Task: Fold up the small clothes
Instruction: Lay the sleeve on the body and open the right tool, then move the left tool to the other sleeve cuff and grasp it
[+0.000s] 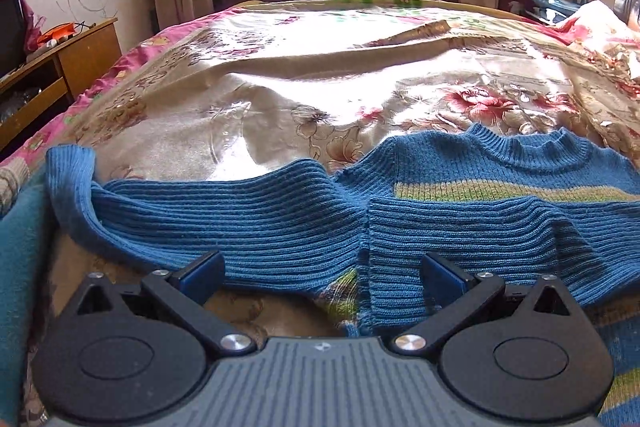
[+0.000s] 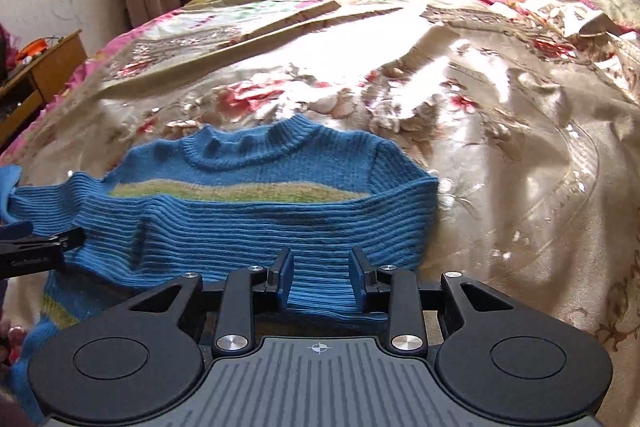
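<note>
I see the blue sweater [image 2: 256, 211] lying flat on the flowered bedspread [image 2: 500, 131], collar away from me, one sleeve [image 2: 224, 239] folded across its chest. My right gripper [image 2: 321, 277] is parted over that sleeve, gripping nothing. My left gripper [image 1: 322, 273] is spread wide at the sweater's near edge, released.

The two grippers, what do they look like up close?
Each one, the left gripper and the right gripper, has a grey ribbed body, two round black discs, black arms with silver screws, and blue pads on its fingers. A small crosshair marks the right one.
</note>
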